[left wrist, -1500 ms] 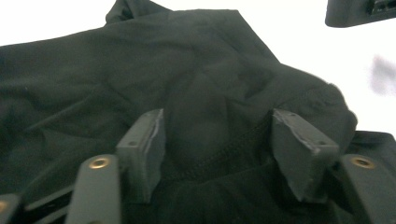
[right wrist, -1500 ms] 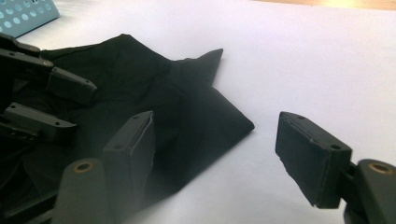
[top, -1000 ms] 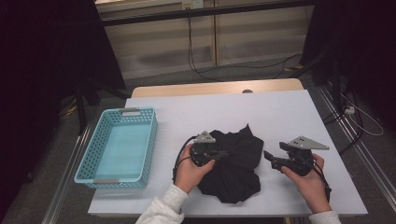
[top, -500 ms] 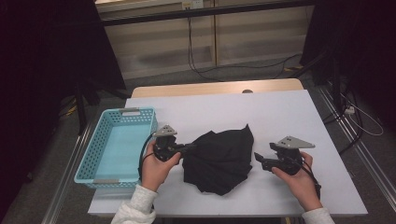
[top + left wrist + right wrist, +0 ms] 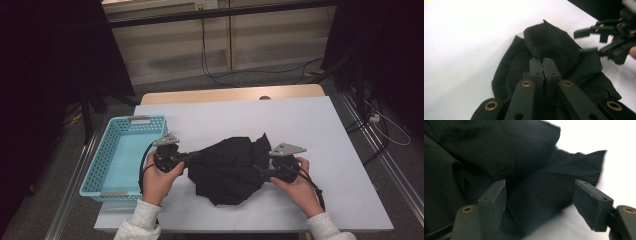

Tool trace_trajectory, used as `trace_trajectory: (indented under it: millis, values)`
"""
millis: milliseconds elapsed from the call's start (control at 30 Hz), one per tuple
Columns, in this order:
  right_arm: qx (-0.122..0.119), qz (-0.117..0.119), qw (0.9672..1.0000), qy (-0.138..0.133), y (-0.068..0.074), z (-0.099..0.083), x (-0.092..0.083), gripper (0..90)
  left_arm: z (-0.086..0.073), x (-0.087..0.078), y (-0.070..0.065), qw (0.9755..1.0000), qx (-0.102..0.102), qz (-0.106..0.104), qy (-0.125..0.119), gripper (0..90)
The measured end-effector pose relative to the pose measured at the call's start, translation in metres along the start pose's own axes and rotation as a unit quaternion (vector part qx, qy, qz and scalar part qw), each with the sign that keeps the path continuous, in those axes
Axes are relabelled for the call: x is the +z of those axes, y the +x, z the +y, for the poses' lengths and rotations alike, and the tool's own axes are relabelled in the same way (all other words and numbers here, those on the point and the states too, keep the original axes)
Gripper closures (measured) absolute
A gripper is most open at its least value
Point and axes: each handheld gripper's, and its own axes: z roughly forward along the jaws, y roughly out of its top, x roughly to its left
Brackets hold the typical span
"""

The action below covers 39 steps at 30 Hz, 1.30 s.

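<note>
A crumpled black cloth lies in the middle of the white table. My left gripper holds the cloth's left edge, jaws shut on a fold of it; in the left gripper view the jaws press together with black cloth pinched between them. My right gripper is at the cloth's right edge with its jaws open. In the right gripper view its gripper stands wide, the cloth lying under and between the pads, not pressed. The right gripper also appears open in the left gripper view.
A light blue plastic basket stands on the table's left side, close to my left hand. Bare white table stretches behind and to the right of the cloth. The table's near edge is just below both hands.
My left gripper has pulled the cloth's edge to the left, toward the basket, drawing the cloth out. My right gripper has moved left up to the cloth's right edge, jaws still open.
</note>
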Motion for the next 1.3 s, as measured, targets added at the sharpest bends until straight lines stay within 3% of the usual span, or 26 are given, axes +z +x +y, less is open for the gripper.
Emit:
trace_trajectory:
  millis: [67, 100, 133, 167, 200, 300, 333, 367, 400, 433, 500, 533, 700, 733, 767, 867, 967, 1000, 1067, 1133, 1300]
  values:
    - [-0.002, -0.002, 1.0000, 0.004, 0.001, 0.000, 0.004, 26.5, 0.000, 0.001, 0.000, 1.0000, 0.002, 0.000, 0.006, 87.9]
    - [0.004, -0.010, 0.9999, 0.011, 0.001, 0.000, 0.007, 25.7, -0.001, 0.003, -0.001, 0.9999, 0.003, -0.003, 0.010, 87.9]
    - [0.030, -0.023, 0.9991, 0.015, -0.002, 0.001, 0.012, 25.2, -0.002, 0.009, -0.005, 0.9998, 0.008, -0.009, 0.019, 87.9]
    - [0.030, -0.023, 0.9991, 0.015, -0.002, 0.001, 0.012, 25.2, -0.002, 0.009, -0.005, 0.9998, 0.008, -0.009, 0.019, 87.9]
    - [0.038, -0.047, 0.9979, 0.025, -0.006, 0.000, 0.017, 25.3, -0.003, 0.011, -0.006, 0.9997, 0.009, -0.010, 0.021, 87.9]
    - [0.048, -0.048, 0.9969, 0.040, -0.007, 0.000, 0.020, 29.4, -0.003, 0.016, -0.009, 0.9994, 0.015, -0.015, 0.027, 87.9]
    - [0.037, -0.041, 0.9979, 0.035, -0.006, 0.001, 0.020, 49.9, -0.003, 0.019, -0.010, 0.9993, 0.016, -0.017, 0.028, 87.9]
    - [0.037, -0.041, 0.9979, 0.035, -0.006, 0.001, 0.020, 49.9, -0.003, 0.019, -0.010, 0.9993, 0.016, -0.017, 0.028, 87.8]
    - [0.037, -0.030, 0.9983, 0.033, -0.006, 0.001, 0.019, 65.5, -0.003, 0.020, -0.011, 0.9993, 0.016, -0.018, 0.029, 87.8]
    - [0.039, -0.001, 0.9987, 0.033, -0.005, 0.002, 0.019, 83.6, -0.004, 0.022, -0.012, 0.9993, 0.017, -0.018, 0.029, 87.8]
    - [0.038, 0.007, 0.9987, 0.034, -0.004, 0.002, 0.019, 85.3, -0.004, 0.024, -0.013, 0.9992, 0.021, -0.019, 0.030, 87.8]
    - [0.024, 0.001, 0.9990, 0.038, -0.005, 0.002, 0.015, 86.2, -0.004, 0.026, -0.014, 0.9992, 0.022, -0.019, 0.027, 87.8]
    - [0.024, -0.021, 0.9988, 0.037, -0.018, -0.004, -0.002, 86.6, -0.003, 0.032, -0.017, 0.9990, 0.027, -0.023, 0.025, 87.8]
    - [0.030, -0.039, 0.9983, 0.033, -0.029, -0.011, -0.017, 86.6, -0.004, 0.037, -0.020, 0.9988, 0.028, -0.029, 0.027, 87.8]
    - [0.030, -0.039, 0.9983, 0.033, -0.029, -0.011, -0.017, 86.6, -0.004, 0.037, -0.020, 0.9988, 0.028, -0.029, 0.027, 87.8]
    - [0.044, -0.074, 0.9956, 0.037, -0.046, -0.032, -0.048, 86.6, -0.005, 0.044, -0.025, 0.9981, 0.030, -0.042, 0.035, 87.8]
    - [0.057, -0.071, 0.9953, 0.033, -0.050, -0.043, -0.058, 85.5, -0.008, 0.050, -0.029, 0.9973, 0.033, -0.045, 0.048, 87.8]
    - [0.058, -0.070, 0.9954, 0.030, -0.050, -0.046, -0.061, 82.6, -0.008, 0.051, -0.030, 0.9971, 0.034, -0.044, 0.052, 87.8]
    - [0.055, -0.078, 0.9952, 0.022, -0.049, -0.045, -0.063, 68.0, -0.009, 0.053, -0.030, 0.9970, 0.033, -0.042, 0.055, 87.8]
    - [0.043, -0.077, 0.9961, 0.004, -0.044, -0.034, -0.061, 57.1, -0.008, 0.053, -0.031, 0.9969, 0.034, -0.045, 0.056, 87.8]
    - [0.038, -0.071, 0.9966, -0.013, -0.038, -0.017, -0.049, 48.4, -0.004, 0.044, -0.034, 0.9967, 0.040, -0.047, 0.053, 87.7]
